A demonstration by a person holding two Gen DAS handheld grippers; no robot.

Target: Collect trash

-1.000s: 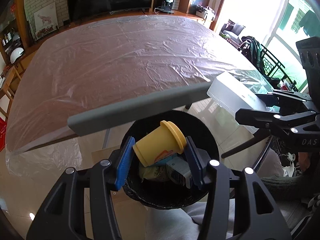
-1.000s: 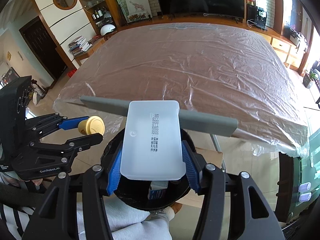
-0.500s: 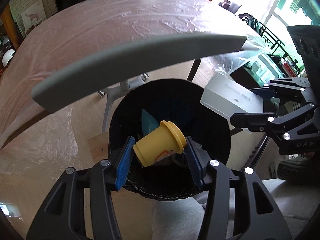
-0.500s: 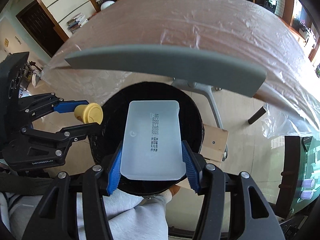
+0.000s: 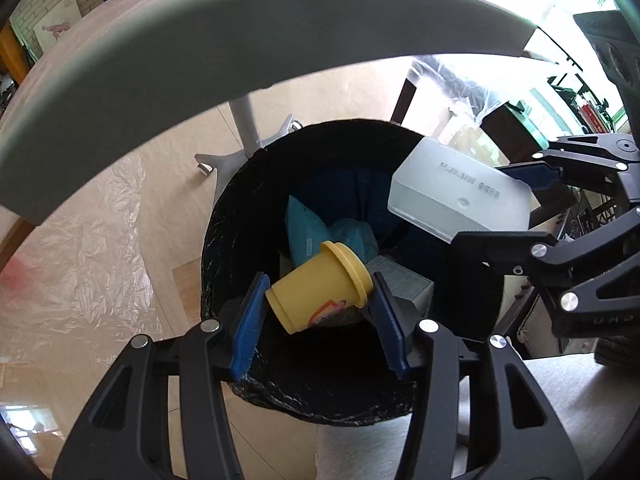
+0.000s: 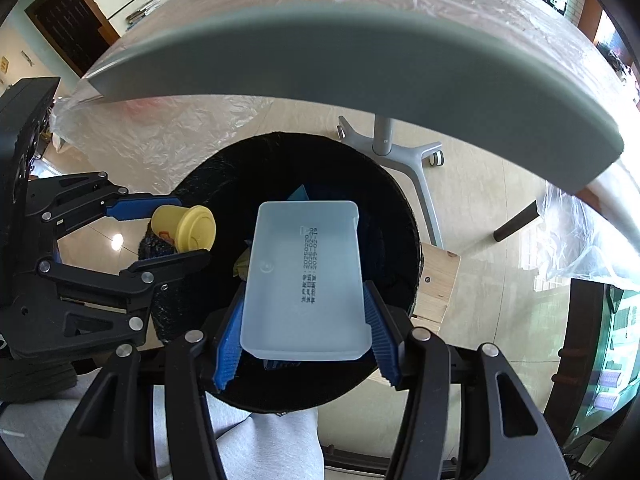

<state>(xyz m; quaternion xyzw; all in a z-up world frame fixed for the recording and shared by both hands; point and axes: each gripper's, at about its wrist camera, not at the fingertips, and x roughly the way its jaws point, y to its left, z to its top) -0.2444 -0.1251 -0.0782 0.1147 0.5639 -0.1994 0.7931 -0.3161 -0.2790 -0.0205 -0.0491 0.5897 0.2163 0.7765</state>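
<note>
My left gripper [image 5: 318, 304] is shut on a yellow lidded cup [image 5: 316, 292] and holds it over the near rim of a black-lined trash bin [image 5: 228, 240]. The bin holds blue packets [image 5: 308, 232] and a small carton [image 5: 404, 280]. My right gripper [image 6: 302, 328] is shut on a translucent white plastic box [image 6: 306, 280] over the same bin [image 6: 400, 200]. The box [image 5: 456, 200] shows at the bin's right rim in the left wrist view. The cup [image 6: 188, 228] and left gripper [image 6: 160, 228] show at the left in the right wrist view.
A grey table edge [image 5: 240, 32] arches above the bin, with its metal wheeled base [image 6: 396, 152] on the floor behind. Clear plastic sheeting [image 5: 80, 248] drapes down at the left. A wooden block [image 6: 438, 280] lies right of the bin. My grey-trousered leg [image 6: 260, 440] is below.
Both grippers have dropped below the table edge and closer over the bin, each still holding its item. The bin's contents have come into view.
</note>
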